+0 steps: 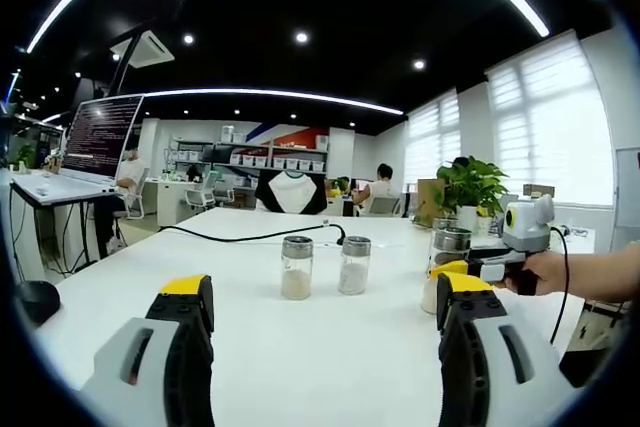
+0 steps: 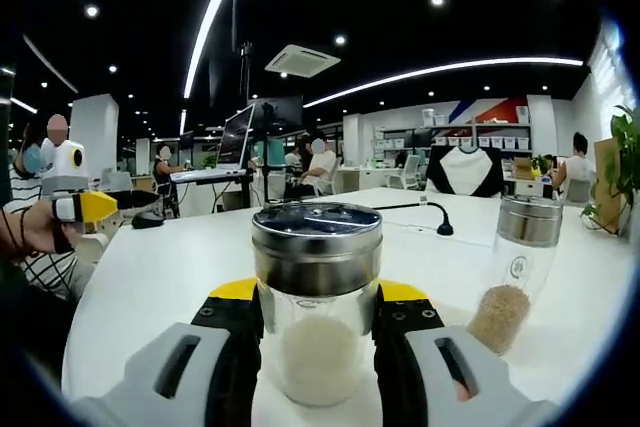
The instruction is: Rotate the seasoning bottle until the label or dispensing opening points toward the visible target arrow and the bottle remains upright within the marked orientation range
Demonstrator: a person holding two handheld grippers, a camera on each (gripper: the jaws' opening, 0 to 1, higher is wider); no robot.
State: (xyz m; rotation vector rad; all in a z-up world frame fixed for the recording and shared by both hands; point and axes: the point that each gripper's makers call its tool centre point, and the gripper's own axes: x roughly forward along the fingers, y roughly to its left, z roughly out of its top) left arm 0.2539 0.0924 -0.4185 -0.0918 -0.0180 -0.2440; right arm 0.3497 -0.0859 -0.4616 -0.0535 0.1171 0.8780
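A: Brushed steel lid, clear glass body, a bed of pale grains in the bottom: that is the seasoning bottle point(image 2: 317, 297) we have in the right gripper point(image 2: 318, 332). It stands upright on the white table point(image 2: 150, 277), and the jaws sit closed against its two sides just under the lid.

B: In the left gripper view we see the same gripper point(image 1: 452, 272) out to the right, held in a hand point(image 1: 550, 272), with a bottle point(image 1: 447, 267) at its yellow tips. Two more shakers point(image 1: 325, 267) stand together near the table's middle, well apart from it.

A: And from the right gripper view another shaker point(image 2: 512, 272), with tan contents, stands just beside ours on the right. A black cable point(image 1: 250, 237) runs across the table behind them.

B: Our left gripper point(image 1: 325, 317) is spread wide and holds nothing; its jaws frame the two middle shakers from a distance.

A: So we judge we are at the grasp, with the turn itself about to be made. We cannot find a target arrow or any marked range on the table from here, and we cannot tell which way the opening faces.

B: Then the next move calls for a slow twist about the bottle's own axis, keeping its base flat on the table so it doesn't tip, and keeping clear of the tan shaker beside it.

A: Agreed, and we should locate the arrow before committing to a direction.
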